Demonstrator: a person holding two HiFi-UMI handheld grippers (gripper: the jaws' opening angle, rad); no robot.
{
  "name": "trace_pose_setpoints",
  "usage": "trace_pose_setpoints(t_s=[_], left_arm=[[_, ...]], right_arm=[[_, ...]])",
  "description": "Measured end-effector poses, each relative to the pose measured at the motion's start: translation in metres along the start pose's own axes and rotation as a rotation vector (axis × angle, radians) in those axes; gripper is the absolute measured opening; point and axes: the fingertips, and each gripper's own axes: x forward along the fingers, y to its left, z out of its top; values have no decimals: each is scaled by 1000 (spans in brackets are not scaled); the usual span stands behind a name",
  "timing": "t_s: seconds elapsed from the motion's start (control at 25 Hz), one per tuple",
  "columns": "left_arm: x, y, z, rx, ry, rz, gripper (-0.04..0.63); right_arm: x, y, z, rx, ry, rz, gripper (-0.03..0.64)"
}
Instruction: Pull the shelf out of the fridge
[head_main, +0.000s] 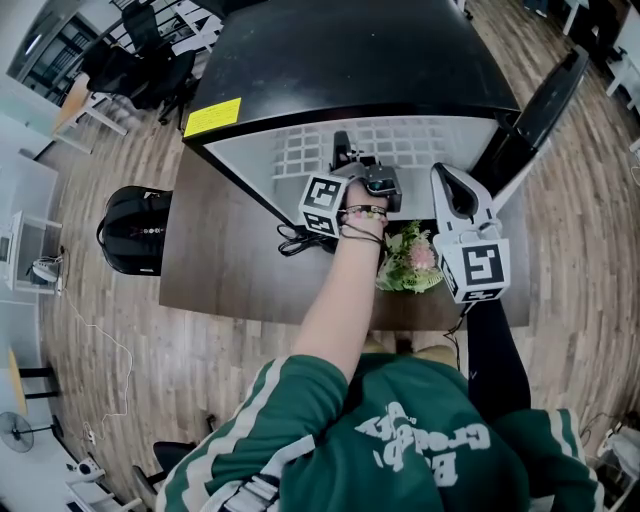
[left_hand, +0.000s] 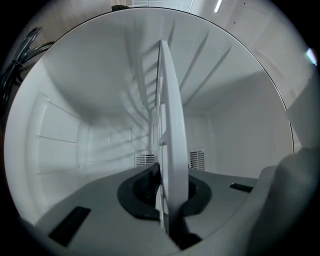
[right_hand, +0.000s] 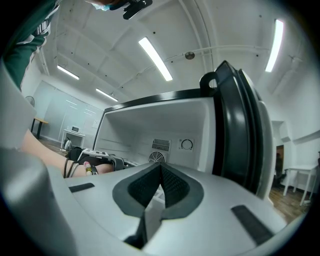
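Jaws of left gripper (left_hand: 167, 196) clamp shelf (left_hand: 170, 100) edge inside fridge (left_hand: 65, 130)

Small fridge (head_main: 350, 50), black outside and white inside (right_hand: 150, 125), stands on a dark brown surface (head_main: 220, 270) with its door (head_main: 540, 110) swung open to the right. White wire-grid shelf (head_main: 400, 140) sits level inside the open fridge, part way up. Its front edge (left_hand: 170, 125) is clamped between the closed jaws of the left claw (head_main: 343, 150).
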Motion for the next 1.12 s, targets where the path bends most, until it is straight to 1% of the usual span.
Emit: trace_pose_setpoints(t_s=[0.16,0.48,0.6,0.84,1.04,1.12], left_arm=[[-2,1,2,2,3,-1,37],[-4,4,2,15,19,-1,37],[-5,3,3,18,22,0,37],[-9,2,1,22,26,-1,37],[-10,3,2,26,25,-2,37],[-11,3,2,27,25,-2,37]], right_arm=[[-5,0,-5,-18,20,9,9],[-9,-2,1,-1,-3,-9,9],[-11,-3,-3,-17,19,-1,9],[-13,-5,5,1,-11,-14,9],[-15,-5,1,-14,5,-1,9],[-15,-5,6,-3,-13,-7,9]])
